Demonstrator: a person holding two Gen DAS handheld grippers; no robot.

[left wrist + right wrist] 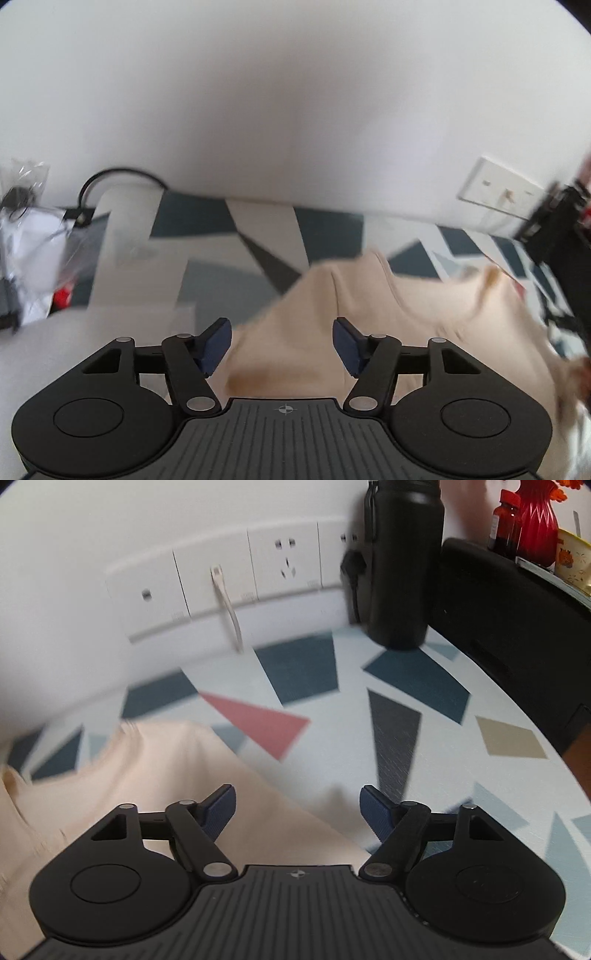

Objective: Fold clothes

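Garment: a cream garment [325, 314] lies rumpled on the surface [332, 738], which has a pale cover printed with dark blue, grey, pink and tan shapes. In the right wrist view the cloth [122, 775] fills the lower left.
Left gripper: the left gripper [282, 345] hangs over the cloth with its jaws parted and nothing between the blue pads [216, 345]; the fabric shows in the gap below them, blurred, and contact cannot be told.
Right gripper: the right gripper [299, 812] is also open and empty, over the garment's edge, one pad above cloth and the other above bare surface.
Left-side clutter: a white box-like block [129, 236] stands just beyond the garment, with a black cable [110, 177] looping behind it, a clear plastic bag [26, 229] of dark and white items, and something small and red [62, 297] beside it.
Right-side clutter: a tall black bottle [402, 561] stands by the wall, a black plug [352, 566] next to it, and a dark bulky item [509, 620] along the surface's far edge.
Back wall: a row of white wall sockets [229, 579] with a white cable [227, 605] hanging down to the surface.
Only in right view: a red vase [535, 520], a small brown bottle [506, 520] and a patterned cup [572, 557] at top right.
Only in left view: the white block, the bag, and a blurred dark frame [561, 251] at the right edge.
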